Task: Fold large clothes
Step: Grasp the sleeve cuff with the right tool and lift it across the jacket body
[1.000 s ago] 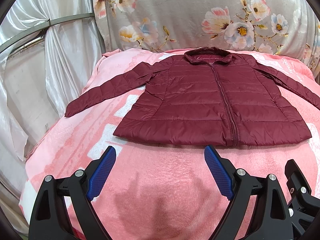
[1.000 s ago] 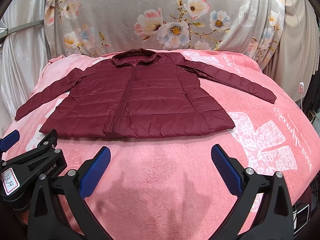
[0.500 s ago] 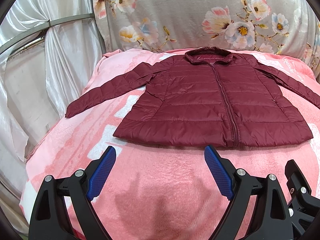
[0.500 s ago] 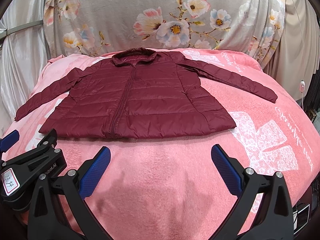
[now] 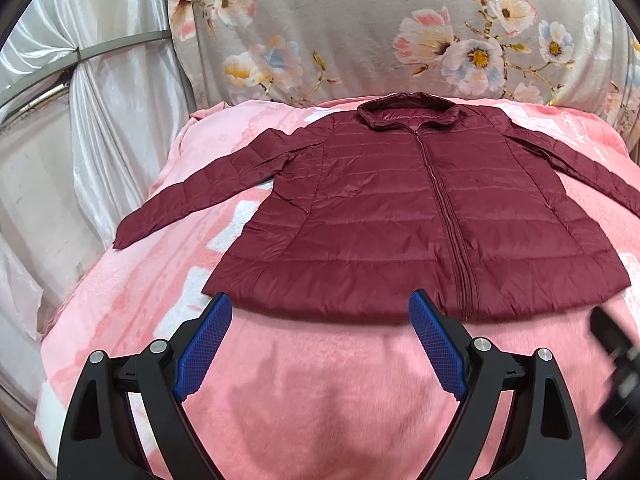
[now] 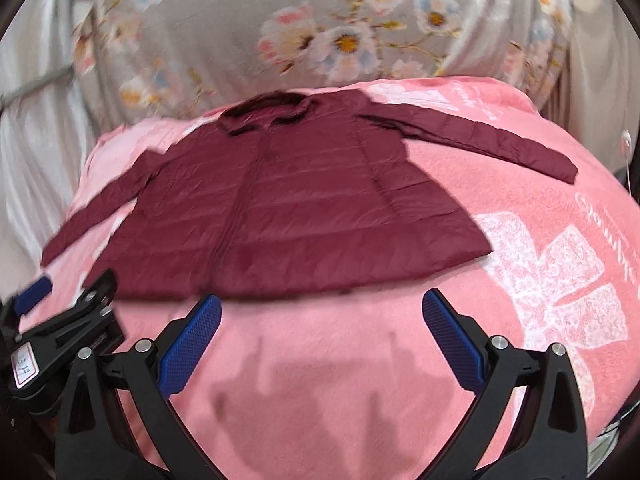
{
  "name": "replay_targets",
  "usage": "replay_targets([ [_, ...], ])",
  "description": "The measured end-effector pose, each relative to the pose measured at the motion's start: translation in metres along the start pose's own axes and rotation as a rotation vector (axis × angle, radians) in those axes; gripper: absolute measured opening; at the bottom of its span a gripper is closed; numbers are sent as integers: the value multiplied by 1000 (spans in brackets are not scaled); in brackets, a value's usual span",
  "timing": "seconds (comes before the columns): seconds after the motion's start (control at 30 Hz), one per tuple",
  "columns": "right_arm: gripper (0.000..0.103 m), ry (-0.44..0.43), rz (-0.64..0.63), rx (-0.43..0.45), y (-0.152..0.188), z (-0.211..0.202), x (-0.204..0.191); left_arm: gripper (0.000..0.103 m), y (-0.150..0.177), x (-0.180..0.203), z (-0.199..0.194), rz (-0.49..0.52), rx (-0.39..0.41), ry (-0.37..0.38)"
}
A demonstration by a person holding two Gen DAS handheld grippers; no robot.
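1. Left gripper (image 5: 320, 344): blue pads (image 5: 202, 350) are spread wide, nothing is held. It is poised just short of the jacket's hem, over bare blanket.
2. Right gripper (image 6: 318, 346): pads (image 6: 454, 346) are likewise released and nothing is grasped. The right view is blurred, so fine detail is not readable.
3. Jacket (image 5: 416, 216): it is laid flat, front up and zipped, on the pink blanket (image 5: 320, 400), collar at the far side, hem nearest the grippers. No fold is made yet.
4. Layout is judged deliberate: both sleeves are spread outward so each can be taken and turned in over the body.
5. Left sleeve (image 5: 200, 196): its cuff lies near the blanket's left edge, close to the white curtain (image 5: 100, 128); little room is left there.
6. Right sleeve (image 6: 476, 140): it is angled toward the far right corner, with open blanket beside it.
7. Wide bare blanket is left in front of the hem; room for approach is ample.
8. Far side is closed off by the flowered cloth (image 5: 360, 28) right behind the collar.
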State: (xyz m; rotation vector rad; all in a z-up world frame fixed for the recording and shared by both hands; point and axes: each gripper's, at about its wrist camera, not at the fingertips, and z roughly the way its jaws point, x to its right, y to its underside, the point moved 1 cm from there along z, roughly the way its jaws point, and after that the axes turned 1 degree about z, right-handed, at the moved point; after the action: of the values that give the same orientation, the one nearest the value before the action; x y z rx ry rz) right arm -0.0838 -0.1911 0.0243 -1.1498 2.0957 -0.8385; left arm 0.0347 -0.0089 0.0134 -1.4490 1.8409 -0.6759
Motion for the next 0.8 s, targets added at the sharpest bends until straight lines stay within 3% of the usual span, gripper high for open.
replay_targets([
  [0.13,98,4,107,12,-36,22,55,87,-15,-6,14,-35,-2,10],
  [0.23,98,15,247,54,-69,40,118,87,-28,-10,29,-44,-16,23],
  [0.33,98,18,430,151,-98,56,198,87,-41,-15,48,-59,-53,43],
  [0.53,98,193,669,111,-122,107,318,87,-53,-18,83,-55,-98,31],
  [0.67,97,295,681,97,-127,131,356,87,-59,-21,107,-49,-121,23],
  [0.73,93,288,732,78,-126,144,369,87,-61,-22,115,-51,-132,33],
  [0.8,76,270,798,65,-124,157,378,87,-62,-22,123,-49,-133,34],
])
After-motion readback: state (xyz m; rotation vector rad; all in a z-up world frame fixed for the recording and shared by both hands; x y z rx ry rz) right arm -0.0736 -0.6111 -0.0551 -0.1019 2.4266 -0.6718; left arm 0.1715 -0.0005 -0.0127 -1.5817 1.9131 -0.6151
